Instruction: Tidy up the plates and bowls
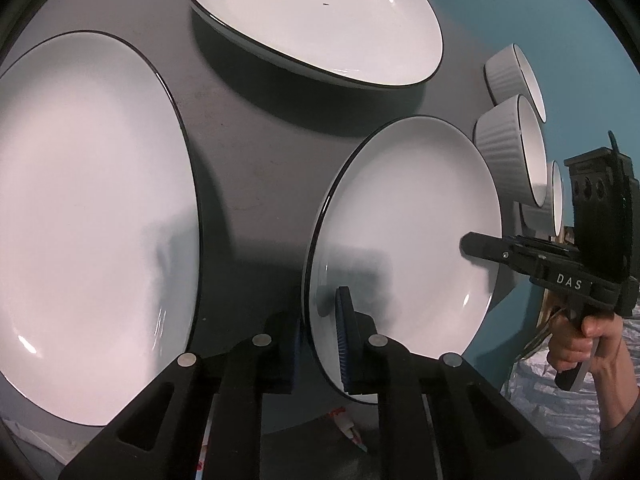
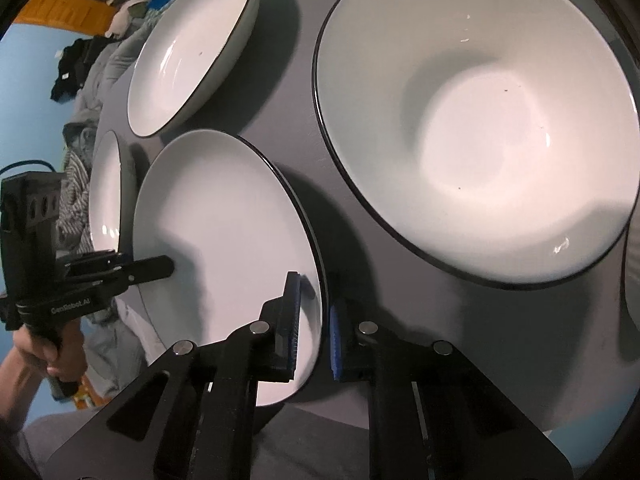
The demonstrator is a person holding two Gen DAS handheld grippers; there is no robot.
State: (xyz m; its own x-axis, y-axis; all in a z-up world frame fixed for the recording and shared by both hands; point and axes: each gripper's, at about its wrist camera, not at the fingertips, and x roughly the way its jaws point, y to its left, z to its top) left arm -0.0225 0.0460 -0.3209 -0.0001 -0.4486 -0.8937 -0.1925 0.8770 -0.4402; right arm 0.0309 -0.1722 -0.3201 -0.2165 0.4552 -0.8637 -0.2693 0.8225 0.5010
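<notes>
Both grippers clamp the same white plate (image 1: 404, 240) by opposite rims: the left gripper (image 1: 320, 344) on its near edge, the right gripper (image 2: 314, 332) across from it. Glazed, stiff, breakable and likely slippery, it suits rim holds. Beside this plate, a large bowl (image 2: 480, 128) sits empty on the grey table (image 1: 256, 168).

A dark grey table (image 1: 256, 168) carried white, dark-rimmed crockery: a large plate (image 1: 92, 220) at one side, a shallow bowl (image 1: 312, 20) farther back, a wide bowl (image 2: 480, 128), and ribbed bowls (image 1: 504, 148) along its far edge.
</notes>
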